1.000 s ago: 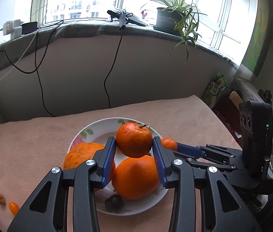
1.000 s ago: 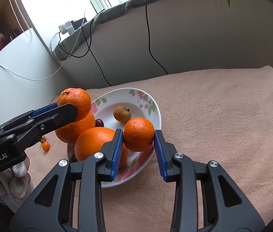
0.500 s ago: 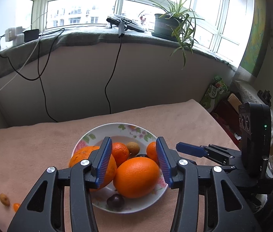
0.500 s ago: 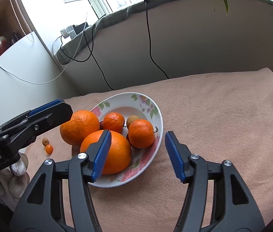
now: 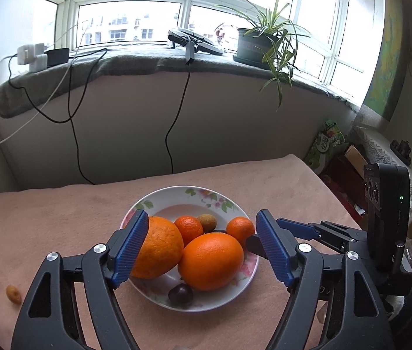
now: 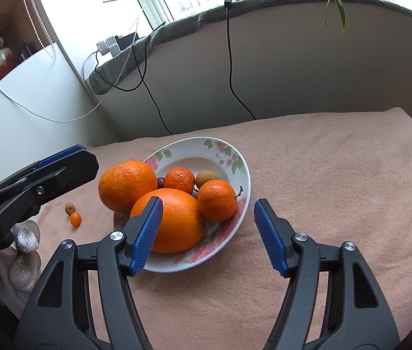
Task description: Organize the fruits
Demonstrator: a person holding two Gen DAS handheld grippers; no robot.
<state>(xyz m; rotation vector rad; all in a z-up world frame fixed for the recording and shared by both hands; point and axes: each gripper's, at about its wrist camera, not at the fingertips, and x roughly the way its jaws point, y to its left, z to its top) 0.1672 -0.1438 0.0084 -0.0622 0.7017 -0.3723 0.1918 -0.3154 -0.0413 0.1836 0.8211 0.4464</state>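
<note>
glazed, glossy ceramic plate with printed flowers; pebbled, slightly shiny orange peel; smooth dark plum skin; matt, fuzzy pink cloth over the table; ribbed blue pads on matt black plastic arms with bright metal screws; knitted glove.

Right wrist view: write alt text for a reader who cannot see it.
A floral plate on a pink cloth holds two large oranges, two mandarins and smaller fruit. The right tongs stand open and empty before it, just widened. The left tongs reach in from the left edge; two tiny fruits lie off the plate.
</note>
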